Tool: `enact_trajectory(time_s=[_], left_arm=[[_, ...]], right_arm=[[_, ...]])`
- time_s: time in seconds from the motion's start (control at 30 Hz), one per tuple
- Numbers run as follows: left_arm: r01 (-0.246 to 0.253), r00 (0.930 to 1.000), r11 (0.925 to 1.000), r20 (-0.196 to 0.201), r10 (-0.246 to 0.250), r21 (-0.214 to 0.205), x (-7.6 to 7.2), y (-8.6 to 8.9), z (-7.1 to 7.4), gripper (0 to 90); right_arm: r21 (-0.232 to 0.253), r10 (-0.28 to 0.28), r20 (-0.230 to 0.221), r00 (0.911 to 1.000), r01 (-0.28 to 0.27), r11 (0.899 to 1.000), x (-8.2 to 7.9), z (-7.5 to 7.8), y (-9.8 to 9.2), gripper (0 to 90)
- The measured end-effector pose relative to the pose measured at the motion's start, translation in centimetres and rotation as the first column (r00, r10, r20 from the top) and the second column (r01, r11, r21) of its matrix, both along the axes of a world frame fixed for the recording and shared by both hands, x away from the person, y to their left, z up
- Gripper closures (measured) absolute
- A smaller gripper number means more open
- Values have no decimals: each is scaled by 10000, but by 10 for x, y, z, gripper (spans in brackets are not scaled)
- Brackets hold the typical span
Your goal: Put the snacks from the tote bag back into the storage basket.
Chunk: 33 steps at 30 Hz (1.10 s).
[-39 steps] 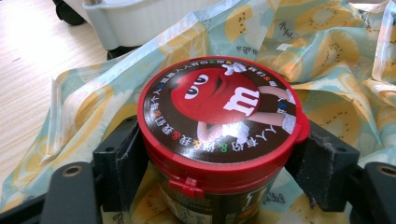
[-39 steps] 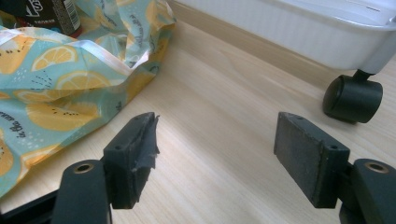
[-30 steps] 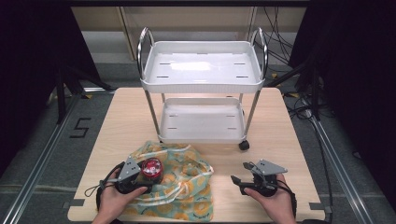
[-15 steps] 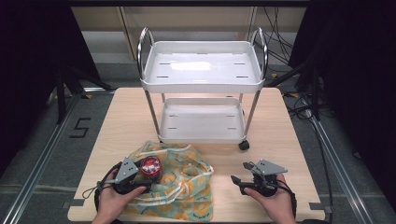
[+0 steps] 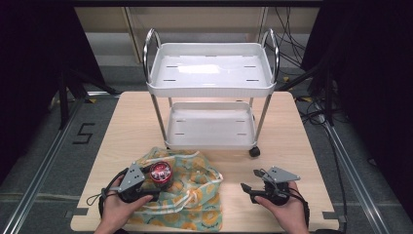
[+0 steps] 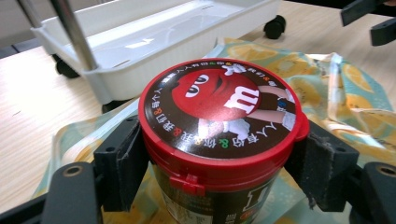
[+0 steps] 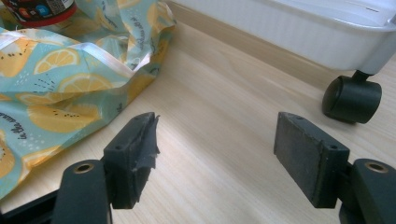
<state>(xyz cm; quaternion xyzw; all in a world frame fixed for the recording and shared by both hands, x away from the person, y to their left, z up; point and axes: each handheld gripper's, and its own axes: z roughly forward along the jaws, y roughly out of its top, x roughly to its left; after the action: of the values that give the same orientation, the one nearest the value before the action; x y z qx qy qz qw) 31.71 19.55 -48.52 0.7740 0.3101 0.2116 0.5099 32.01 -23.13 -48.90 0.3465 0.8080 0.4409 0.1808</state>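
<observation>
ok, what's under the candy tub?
The lemon-print bag lies under the candy tub, which the left gripper clamps. The tub's base and whether it touches the bag are hidden.

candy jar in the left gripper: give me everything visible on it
The candy jar is a round, upright tub with a dark printed body and a glossy red plastic-looking lid, shut, with a small front snap tab. The lid top shows a red cartoon candy character ringed by small text. The left gripper clamps it just under the lid, above the lemon-print bag.

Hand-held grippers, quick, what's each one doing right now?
Left hand-held gripper: closed on the red-lidded candy jar, above the lemon-print bag.
Right hand-held gripper: open, holding nothing, above the table.
</observation>
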Motion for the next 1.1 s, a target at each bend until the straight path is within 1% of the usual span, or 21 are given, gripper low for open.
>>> enact_trajectory(time_s=[0.07, 0.1, 0.13, 0.2, 0.27, 0.3, 0.37, 0.4, 0.43, 0.5, 0.53, 0.63, 0.67, 0.77, 0.83, 0.87, 0.93, 0.97, 1.0, 1.03, 1.1], left_arm=[[167, 9998, 9999, 73, -167, -9, 0, -2, 2, 254], [237, 9996, 9997, 117, -238, 90, -1, -3, 3, 254], [351, 9993, 9993, 119, -353, 134, -1, -3, 4, 254], [441, 9988, 9990, 208, -441, 39, -3, -4, 7, 254], [512, 9982, 9985, 293, -517, 173, -3, -5, 10, 254], [550, 9980, 9985, 308, -548, -50, -3, -7, 10, 254], [711, 9957, 9974, 580, -717, 134, -1, -6, 14, 254], [711, 9957, 9974, 580, -717, 134, -1, -6, 14, 254], [911, 9943, 9958, 542, -916, 110, -1, -7, 15, 254], [901, 9946, 9959, 507, -904, 82, -1, -8, 15, 254], [916, 9946, 9957, 486, -921, 142, -1, -8, 16, 254], [1032, 9936, 9945, 448, -1040, 188, -1, -9, 17, 254], [1181, 9914, 9924, 533, -1198, 341, 0, -8, 18, 254], [1345, 9902, 9906, 335, -1352, 237, 0, -8, 18, 254], [1331, 9907, 9907, 249, -1338, 290, 0, -9, 20, 255], [1530, 9869, 9868, 440, -1553, 523, 2, -8, 22, 254], [1478, 9881, 9882, 360, -1492, 392, 2, -10, 23, 255], [1589, 9857, 9854, 476, -1618, 608, 4, -9, 25, 255], [1530, 9872, 9876, 401, -1543, 355, 3, -11, 25, 255], [1568, 9859, 9867, 523, -1590, 438, 4, -10, 27, 255], [1592, 9858, 9866, 483, -1608, 342, 5, -11, 28, 255]], right_arm=[[38, 2, -154, 9999, -1, 10000, -1, 0, 0, 309], [16, -136, -151, 9998, 136, 9999, -2, 1, 0, 309], [-19, -72, 88, 9999, 72, 10000, -1, 1, -1, 309], [-14, -99, 40, 9999, 99, 10000, -1, 2, -1, 309], [49, -147, -45, 9999, 147, 9999, -1, 2, -1, 309], [14, -105, 17, 9999, 105, 9999, 0, 1, -1, 309], [22, -169, 73, 9998, 169, 9999, 0, 1, -2, 309], [33, -168, 79, 9998, 168, 9999, 0, 1, -2, 309], [55, -135, 76, 9999, 135, 9999, 0, 1, -2, 310], [70, -189, -15, 9998, 190, 9998, -1, 2, -2, 311], [73, -159, 145, 9998, 158, 9998, 0, 2, -2, 311], [69, -148, 185, 9997, 146, 9999, 0, 2, -2, 311], [70, -144, 201, 9997, 142, 9999, 0, 2, -3, 311], [44, -158, 158, 9997, 158, 9999, 0, 2, -2, 311], [76, -205, -91, 9997, 206, 9998, -1, 2, -1, 312], [46, -162, 90, 9998, 162, 9999, 0, 2, -1, 312], [53, -167, 72, 9998, 167, 9998, 0, 2, -1, 312], [47, -136, 167, 9998, 135, 9999, 1, 2, -2, 312], [47, -136, 167, 9998, 135, 9999, 1, 2, -2, 312], [112, -91, 31, 10000, 90, 9999, 0, 2, -1, 312], [56, -105, 212, 9997, 104, 9999, 0, 2, -2, 312]])
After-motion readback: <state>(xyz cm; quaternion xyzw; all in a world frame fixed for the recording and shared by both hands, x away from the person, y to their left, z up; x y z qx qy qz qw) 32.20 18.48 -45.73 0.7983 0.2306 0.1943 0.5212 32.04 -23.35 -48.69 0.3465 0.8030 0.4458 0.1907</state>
